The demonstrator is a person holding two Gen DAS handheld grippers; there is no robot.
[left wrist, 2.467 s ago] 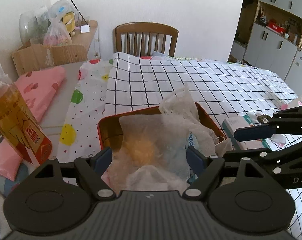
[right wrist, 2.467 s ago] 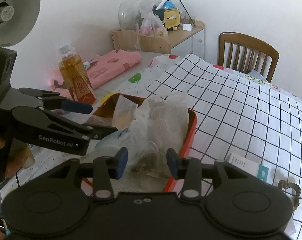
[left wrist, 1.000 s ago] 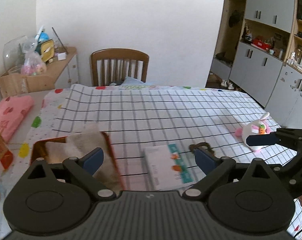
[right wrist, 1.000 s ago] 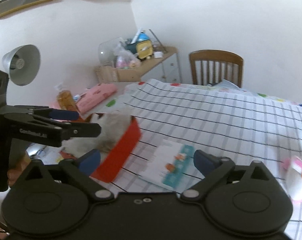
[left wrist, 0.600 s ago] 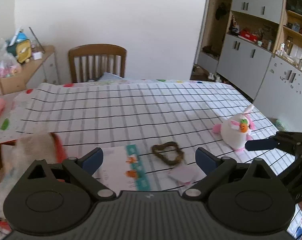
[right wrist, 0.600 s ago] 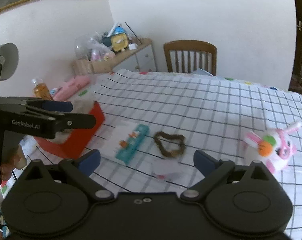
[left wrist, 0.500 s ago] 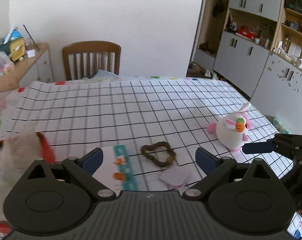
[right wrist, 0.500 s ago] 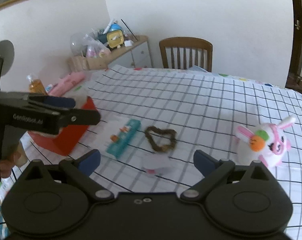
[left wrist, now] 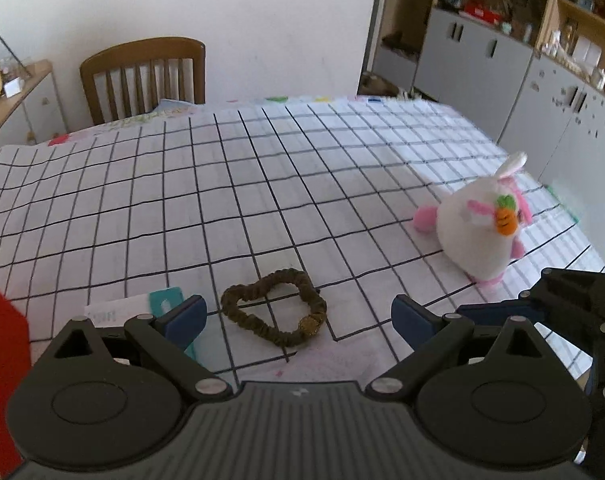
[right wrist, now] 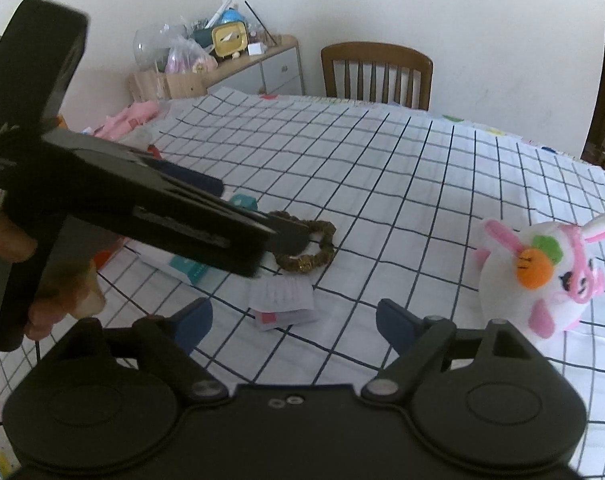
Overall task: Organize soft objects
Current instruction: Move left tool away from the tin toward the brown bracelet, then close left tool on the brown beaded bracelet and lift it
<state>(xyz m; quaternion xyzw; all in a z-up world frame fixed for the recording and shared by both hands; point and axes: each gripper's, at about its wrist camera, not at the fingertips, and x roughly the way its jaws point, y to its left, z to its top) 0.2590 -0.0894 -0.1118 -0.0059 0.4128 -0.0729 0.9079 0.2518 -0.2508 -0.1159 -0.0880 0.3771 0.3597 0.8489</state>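
Brown scrunchie lies flat on checked cloth, just ahead of left gripper, spread wide, empty. Right gripper likewise wide, empty. Risk: fingertips snag cloth, since scrunchie lies thin.

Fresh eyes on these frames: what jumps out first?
The white-and-pink plush rabbit with an orange carrot, sitting alone at the right on the checked cloth. Then the brown scrunchie ahead of the open left gripper, its fingers straddling it from above.
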